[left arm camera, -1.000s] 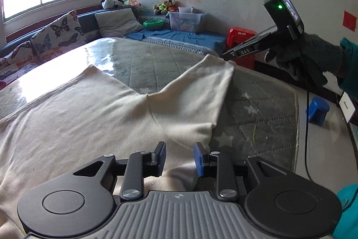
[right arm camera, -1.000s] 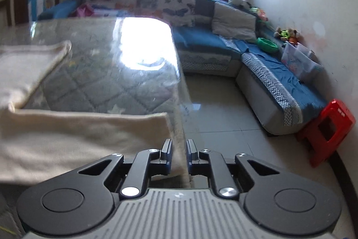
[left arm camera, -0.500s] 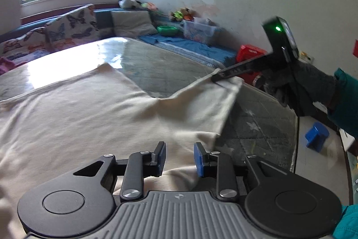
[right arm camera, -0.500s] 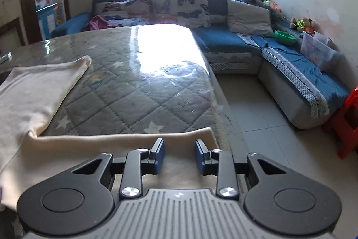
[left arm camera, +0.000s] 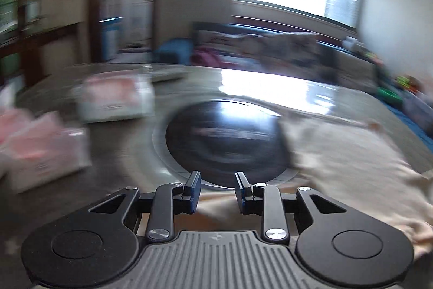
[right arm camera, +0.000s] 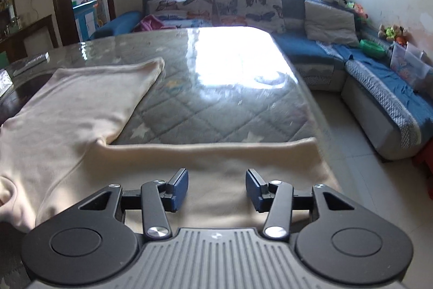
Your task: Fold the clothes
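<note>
Your right gripper (right arm camera: 217, 187) is opening, nothing pinched, just above the cream garment (right arm camera: 81, 110); your left gripper (left arm camera: 217, 187) is spread, empty.

My right hand-held gripper (right arm camera: 216, 187) is opening, releasing the cream knit garment's (right arm camera: 81, 110) sleeve onto the surface; my left hand-held gripper (left arm camera: 217, 187) has swung away leftward, view blurred.

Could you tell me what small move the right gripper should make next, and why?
Probably lift the right gripper clear: its fingers are opening with nothing pinched between them, and the cream garment lies flat beneath, its sleeve laid along the table edge.
</note>
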Demonstrator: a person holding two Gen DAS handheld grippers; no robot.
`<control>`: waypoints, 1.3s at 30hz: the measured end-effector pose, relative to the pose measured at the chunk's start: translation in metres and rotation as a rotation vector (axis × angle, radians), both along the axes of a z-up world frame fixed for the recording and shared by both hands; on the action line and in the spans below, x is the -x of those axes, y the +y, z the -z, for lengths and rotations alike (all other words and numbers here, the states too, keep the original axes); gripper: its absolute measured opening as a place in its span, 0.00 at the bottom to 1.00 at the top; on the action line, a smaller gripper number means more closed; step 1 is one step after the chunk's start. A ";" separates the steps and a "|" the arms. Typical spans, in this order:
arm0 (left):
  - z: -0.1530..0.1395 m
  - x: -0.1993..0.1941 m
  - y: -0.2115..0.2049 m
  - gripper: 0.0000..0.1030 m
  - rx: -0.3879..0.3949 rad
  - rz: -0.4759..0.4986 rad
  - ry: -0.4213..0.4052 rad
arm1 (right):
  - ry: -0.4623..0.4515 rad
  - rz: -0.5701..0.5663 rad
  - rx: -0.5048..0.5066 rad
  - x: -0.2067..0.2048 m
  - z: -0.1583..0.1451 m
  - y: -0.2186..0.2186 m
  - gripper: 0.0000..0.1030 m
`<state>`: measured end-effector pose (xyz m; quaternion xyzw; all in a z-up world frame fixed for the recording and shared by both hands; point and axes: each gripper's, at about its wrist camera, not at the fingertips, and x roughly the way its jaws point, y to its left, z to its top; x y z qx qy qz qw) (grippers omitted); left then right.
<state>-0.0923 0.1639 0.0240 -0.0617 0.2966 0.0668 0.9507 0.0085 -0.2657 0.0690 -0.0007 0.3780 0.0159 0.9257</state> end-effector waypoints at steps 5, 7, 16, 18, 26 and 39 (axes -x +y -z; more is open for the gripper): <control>0.015 0.000 0.045 0.29 -0.032 -0.099 0.077 | 0.012 0.012 -0.008 0.000 0.000 0.002 0.51; 0.021 0.002 0.055 0.29 -0.013 -0.105 0.100 | 0.016 0.013 -0.005 0.000 0.000 0.003 0.52; 0.020 -0.006 0.052 0.09 -0.083 0.017 0.067 | 0.023 0.023 0.000 -0.008 0.001 0.007 0.56; 0.012 -0.017 0.052 0.08 -0.135 0.030 0.036 | 0.023 0.025 0.000 -0.008 0.001 0.007 0.56; 0.015 -0.065 0.044 0.11 -0.339 0.085 0.055 | 0.021 0.034 -0.002 -0.007 0.001 0.007 0.56; 0.005 -0.038 -0.022 0.12 -0.057 0.208 0.034 | 0.010 0.044 -0.012 -0.003 0.003 0.008 0.66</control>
